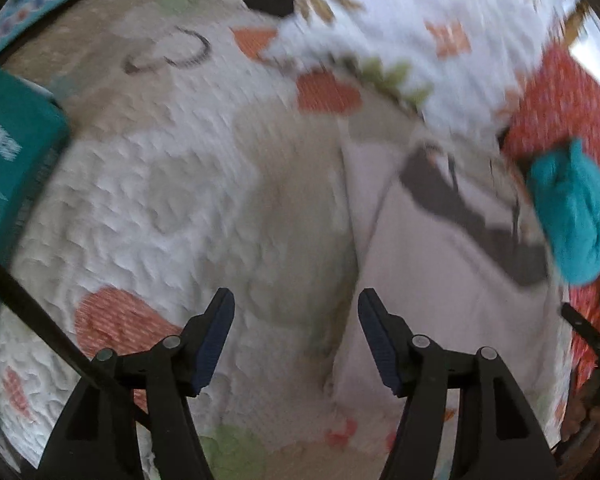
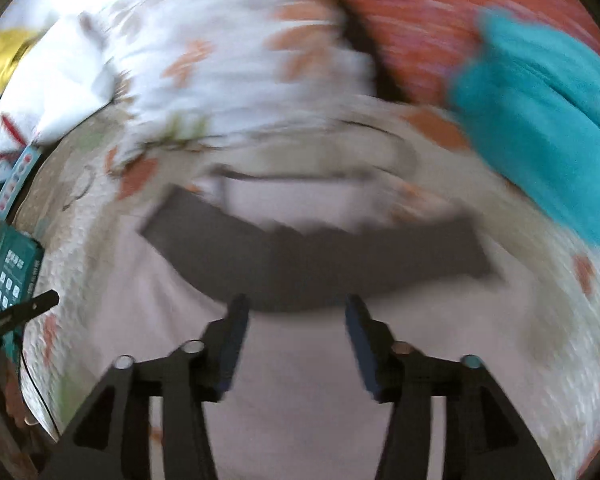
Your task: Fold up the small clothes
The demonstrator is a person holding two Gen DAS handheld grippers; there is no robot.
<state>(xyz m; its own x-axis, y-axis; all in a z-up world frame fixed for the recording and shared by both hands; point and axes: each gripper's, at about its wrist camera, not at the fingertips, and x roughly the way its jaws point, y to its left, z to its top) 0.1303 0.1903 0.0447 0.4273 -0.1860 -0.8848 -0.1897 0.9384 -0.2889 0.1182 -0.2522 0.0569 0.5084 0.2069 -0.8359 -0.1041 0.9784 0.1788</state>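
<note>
A pale pinkish garment [image 1: 440, 272] with a dark grey band [image 1: 460, 200] lies flat on a quilted bedspread [image 1: 160, 184] that has orange and green patches. My left gripper [image 1: 296, 296] hangs open over the quilt just beside the garment's left edge, with nothing between its fingers. In the right wrist view the same garment [image 2: 300, 360] fills the lower middle. My right gripper [image 2: 296, 300] stands open above it, its fingertips just short of the grey band [image 2: 320, 256] and nothing held. Both views are motion-blurred.
A crumpled teal cloth [image 1: 572, 208] [image 2: 540, 120] lies right of the garment against a red-orange patterned cloth [image 1: 560, 100] [image 2: 412, 20]. A white leaf-print pillow or blanket [image 1: 420, 20] [image 2: 220, 60] lies beyond. A teal box [image 1: 16, 152] [image 2: 16, 272] sits at the left edge.
</note>
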